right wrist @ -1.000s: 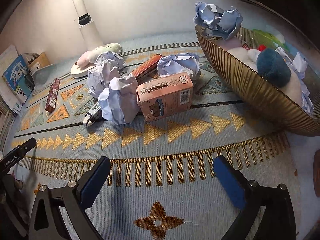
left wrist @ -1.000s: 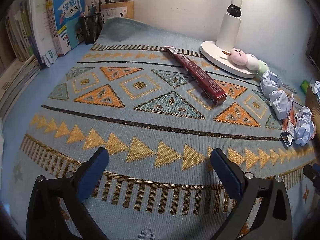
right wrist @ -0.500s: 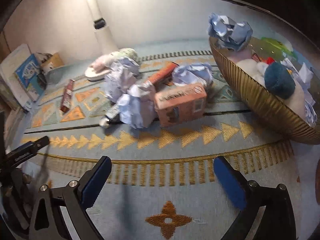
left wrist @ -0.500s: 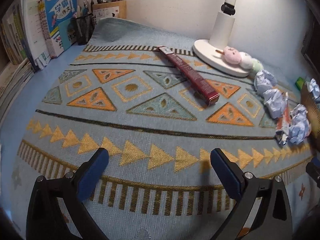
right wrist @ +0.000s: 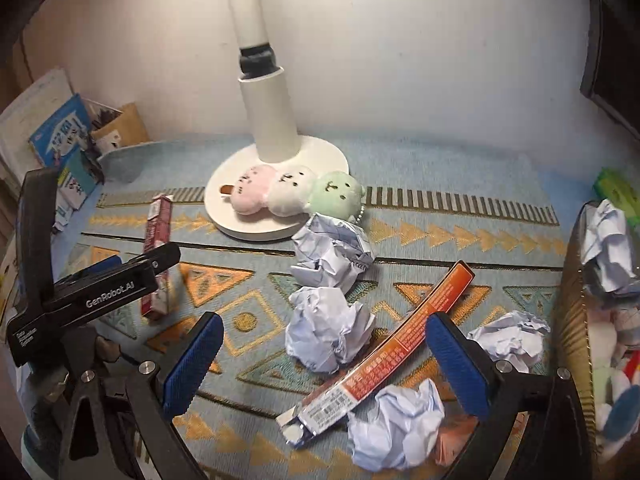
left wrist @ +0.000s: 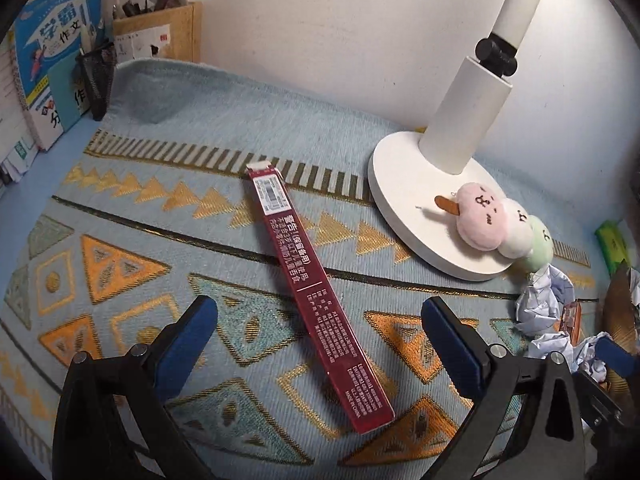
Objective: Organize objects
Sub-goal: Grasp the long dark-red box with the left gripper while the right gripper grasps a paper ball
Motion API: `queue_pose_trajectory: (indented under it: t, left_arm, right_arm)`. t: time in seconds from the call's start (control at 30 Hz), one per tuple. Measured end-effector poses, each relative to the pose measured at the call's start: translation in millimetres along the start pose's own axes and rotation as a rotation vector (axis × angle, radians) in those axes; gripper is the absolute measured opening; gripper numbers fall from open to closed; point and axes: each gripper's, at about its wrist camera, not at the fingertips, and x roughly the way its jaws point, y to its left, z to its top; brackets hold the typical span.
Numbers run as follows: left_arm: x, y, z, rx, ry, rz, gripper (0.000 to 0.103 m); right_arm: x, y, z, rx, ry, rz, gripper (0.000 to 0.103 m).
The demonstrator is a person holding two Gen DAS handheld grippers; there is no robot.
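A: How far is the tidying?

B: Some paper lies in the basket (right wrist: 570, 320) already. Left gripper (left wrist: 320, 344), jaws wide and empty, straddles the dark red box (left wrist: 316, 300). Right gripper (right wrist: 324, 364), also wide, empty, has paper balls (right wrist: 326, 328) between its jaws.

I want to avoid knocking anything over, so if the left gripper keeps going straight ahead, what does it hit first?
Most likely the long dark red box: it lies on the mat between the open fingers of the left gripper. Farther on comes the wall. Depth is hard to judge here.
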Motion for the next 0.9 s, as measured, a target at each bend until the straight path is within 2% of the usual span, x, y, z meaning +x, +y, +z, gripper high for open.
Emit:
queue_pose_trajectory:
  t: [0.03,0.07,0.1,0.13,0.17,0.2,0.23,0.27,0.33,0.4,0.53,0.67,0.77,0.83,0.87,0.9]
  left_arm:
    - [-2,-4,-2,0.018,-0.031,0.026,0.099]
    - [-2,-8,-3,0.037,-0.035,0.035,0.088]
    - [-2,-12,-4,0.060,-0.032,0.025,0.078]
    - [-3,-16,-5,0.089,-0.041,0.040,0.063]
    - [-3,-19,-7,0.111,-0.047,0.050,0.047]
    - [-5,-19,-8,0.117,-0.055,0.046,0.041]
    - [-7,-16,-9,0.108,-0.055,0.017,0.027]
    - [-9,-13,-10,0.093,-0.043,-0.015,0.015]
    - [-17,-4,-13,0.073,-0.010,-0.083,0.014]
    - [-32,5,-24,0.073,-0.012,-0.117,0.014]
    - [-65,26,-51,0.100,-0.021,-0.135,0.014]
    - [-80,42,-76,0.112,-0.023,-0.135,0.015]
    - [-81,40,-86,0.125,-0.036,-0.110,0.015]
    - [-85,43,-87,0.139,-0.063,-0.096,0.015]
    - [-85,44,-90,0.147,-0.076,-0.085,0.017]
    - [-81,42,-89,0.149,-0.056,-0.073,0.020]
  right_arm:
    - [8,-4,0,0.015,0.023,0.010,0.096]
    - [15,-7,-1,0.023,0.043,0.013,0.090]
    - [13,-5,-1,-0.004,0.013,-0.020,0.089]
    - [13,-2,-3,-0.032,0.011,-0.003,0.084]
    - [13,1,-5,-0.047,0.011,0.045,0.070]
    - [14,3,-7,-0.058,0.019,0.071,0.063]
    - [16,7,-9,-0.071,0.032,0.063,0.051]
    - [14,11,-10,-0.086,0.026,0.042,0.050]
    - [4,17,-13,-0.103,0.013,0.052,0.048]
    - [-16,20,-18,-0.085,-0.012,0.098,0.048]
    - [-53,27,-42,-0.031,-0.055,0.212,0.048]
    - [-55,45,-88,-0.049,-0.054,0.289,0.049]
    - [-38,62,-110,-0.078,-0.038,0.215,0.050]
    - [-43,73,-112,-0.120,-0.087,0.160,0.050]
    - [-47,74,-113,-0.131,-0.117,0.145,0.053]
    - [-48,74,-114,-0.132,-0.130,0.134,0.059]
